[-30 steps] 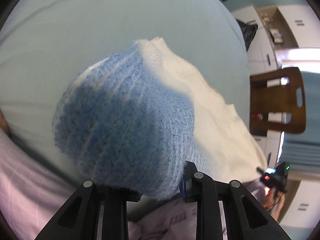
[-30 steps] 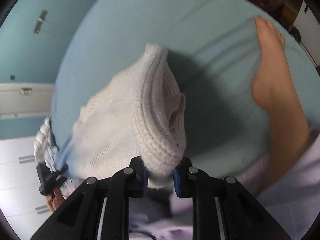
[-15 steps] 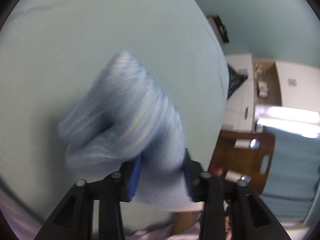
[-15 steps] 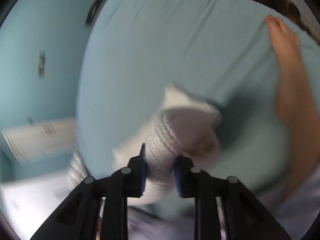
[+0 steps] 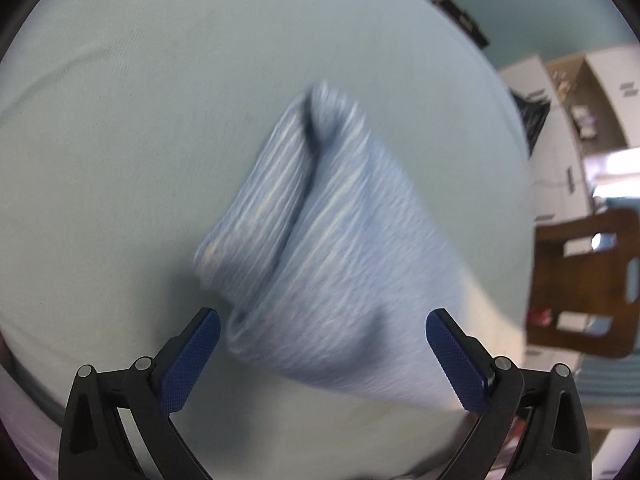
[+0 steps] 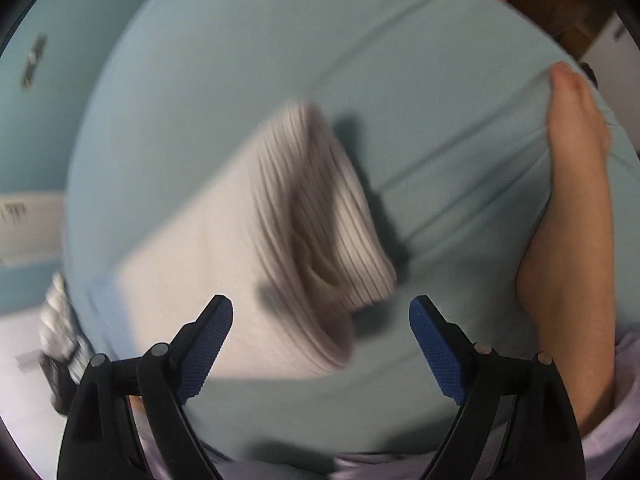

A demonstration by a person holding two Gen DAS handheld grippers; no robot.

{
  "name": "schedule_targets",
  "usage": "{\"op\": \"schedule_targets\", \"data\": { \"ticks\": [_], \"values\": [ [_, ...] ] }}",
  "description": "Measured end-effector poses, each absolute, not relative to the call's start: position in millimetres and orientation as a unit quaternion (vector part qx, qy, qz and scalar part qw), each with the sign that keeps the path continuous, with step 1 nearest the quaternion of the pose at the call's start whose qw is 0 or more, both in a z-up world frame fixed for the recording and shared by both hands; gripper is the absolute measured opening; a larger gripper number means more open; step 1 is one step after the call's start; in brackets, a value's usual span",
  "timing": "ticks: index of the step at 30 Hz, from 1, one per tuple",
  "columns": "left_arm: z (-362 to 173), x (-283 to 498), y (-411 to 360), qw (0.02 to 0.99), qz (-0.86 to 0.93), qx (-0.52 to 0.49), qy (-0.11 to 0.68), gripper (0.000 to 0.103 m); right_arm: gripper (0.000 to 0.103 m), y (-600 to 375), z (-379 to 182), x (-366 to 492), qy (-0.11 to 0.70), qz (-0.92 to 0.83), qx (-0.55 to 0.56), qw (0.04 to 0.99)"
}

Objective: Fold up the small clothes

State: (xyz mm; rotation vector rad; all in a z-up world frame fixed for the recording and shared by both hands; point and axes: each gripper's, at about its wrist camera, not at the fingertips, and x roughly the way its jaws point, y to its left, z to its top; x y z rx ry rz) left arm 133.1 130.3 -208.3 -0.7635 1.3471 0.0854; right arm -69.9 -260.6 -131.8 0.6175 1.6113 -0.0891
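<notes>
My left tool is spread wide, its blue pads clear of the cloth. Just ahead of it lies the knit garment, blue-striped at this end, blurred, resting folded on the pale blue bed. My right tool is likewise spread, pinching nothing; the cream ribbed end of the garment sits between and just beyond its fingers, casting a dark shadow on the sheet.

Around the work: in the right view a bare foot rests on the bed to the right of the garment, near it but apart, with a lilac trouser leg at the lower edge. The same view catches the left tool low at the left edge, blurred. Only the left view shows the room beyond the bed: a wooden chair, white cabinets and a dark object on the wall. I cannot tell from either view how neatly the fold lies.
</notes>
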Motion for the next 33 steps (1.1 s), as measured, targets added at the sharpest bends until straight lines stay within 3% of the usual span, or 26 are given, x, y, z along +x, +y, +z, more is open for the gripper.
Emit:
{"op": "schedule_targets", "data": {
  "ticks": [3, 7, 10, 12, 13, 17, 22, 28, 30, 32, 33],
  "values": [
    [-217.3, 122.0, 130.2, 0.715, 0.045, -0.306, 0.627, 0.103, 0.086, -257.7, -149.7, -71.3, 0.723, -0.034, 0.276, 0.633],
    [-232.8, 122.4, 118.9, 0.716, 0.056, -0.270, 0.641, 0.103, 0.064, -238.1, -150.3, -59.3, 0.720, -0.011, 0.219, 0.658],
    [-239.3, 128.1, 105.3, 0.717, 0.057, -0.275, 0.638, 0.103, 0.062, -226.5, -157.5, -60.3, 0.718, 0.005, 0.193, 0.669],
    [-240.0, 125.3, 108.4, 0.716, 0.054, -0.273, 0.640, 0.103, 0.047, -217.6, -164.7, -61.2, 0.717, 0.006, 0.175, 0.675],
    [-238.7, 124.6, 108.4, 0.717, 0.055, -0.272, 0.640, 0.103, 0.027, -210.8, -165.4, -61.2, 0.715, 0.015, 0.162, 0.680],
    [-238.4, 139.1, 91.7, 0.728, 0.060, -0.249, 0.636, 0.103, 0.017, -172.8, -136.7, -60.1, 0.692, 0.045, 0.047, 0.719],
    [-234.1, 145.0, 77.5, 0.738, 0.060, -0.229, 0.632, 0.103, 0.015, -187.0, -106.3, -69.9, 0.647, 0.031, 0.080, 0.758],
    [-233.1, 147.0, 78.9, 0.740, 0.057, -0.220, 0.633, 0.103, 0.016, -188.1, -163.1, -55.9, 0.704, -0.013, 0.046, 0.709],
    [-226.9, 140.4, 87.4, 0.743, 0.065, -0.203, 0.634, 0.103, 0.025, -176.3, -169.4, -46.8, 0.703, -0.027, 0.026, 0.711],
    [-214.3, 146.3, 83.3, 0.750, 0.080, -0.173, 0.634, 0.103, 0.056, -164.6, -160.6, -42.7, 0.693, -0.049, -0.004, 0.719],
    [-205.5, 147.8, 81.9, 0.758, 0.092, -0.150, 0.627, 0.103, 0.061, -158.5, -149.8, -42.8, 0.680, -0.065, -0.024, 0.730]
  ]
}}
